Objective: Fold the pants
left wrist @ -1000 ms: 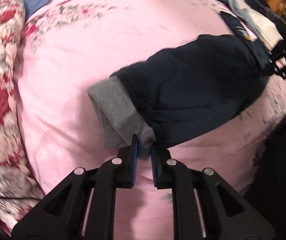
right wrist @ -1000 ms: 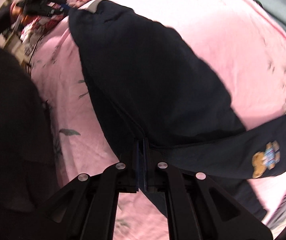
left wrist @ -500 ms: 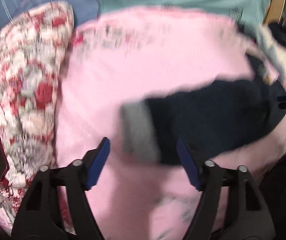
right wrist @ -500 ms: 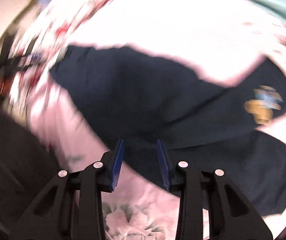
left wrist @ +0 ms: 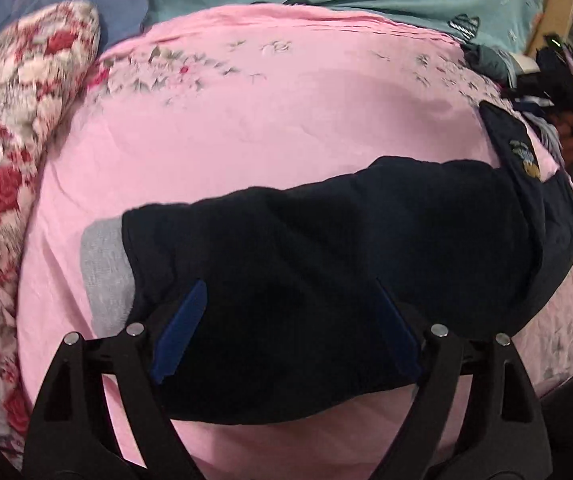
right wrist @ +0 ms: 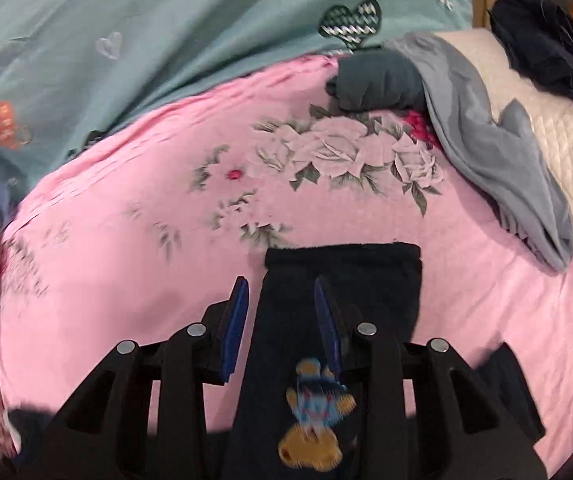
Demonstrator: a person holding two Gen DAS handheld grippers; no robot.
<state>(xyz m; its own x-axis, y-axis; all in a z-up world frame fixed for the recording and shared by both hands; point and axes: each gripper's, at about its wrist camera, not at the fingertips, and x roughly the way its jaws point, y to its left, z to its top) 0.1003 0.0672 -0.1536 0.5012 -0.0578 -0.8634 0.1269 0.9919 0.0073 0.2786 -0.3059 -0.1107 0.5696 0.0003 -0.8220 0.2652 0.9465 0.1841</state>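
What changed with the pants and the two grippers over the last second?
Both let go. The left gripper, which pinched the grey cuff, has just been opening and now hangs open over the navy pants. The right gripper released the pants' edge, opened partway, and now sits over the bear patch. The pants stay folded on the pink bedspread.

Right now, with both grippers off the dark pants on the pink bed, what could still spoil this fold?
1. The grey cuff sticks out past the navy pants, so the edges look uneven and a further fold may worsen that.
2. The left gripper, jaws just opened wide, hangs low over the cloth and could snag it.
3. The right gripper straddles the strip bearing the bear patch and could drag it.
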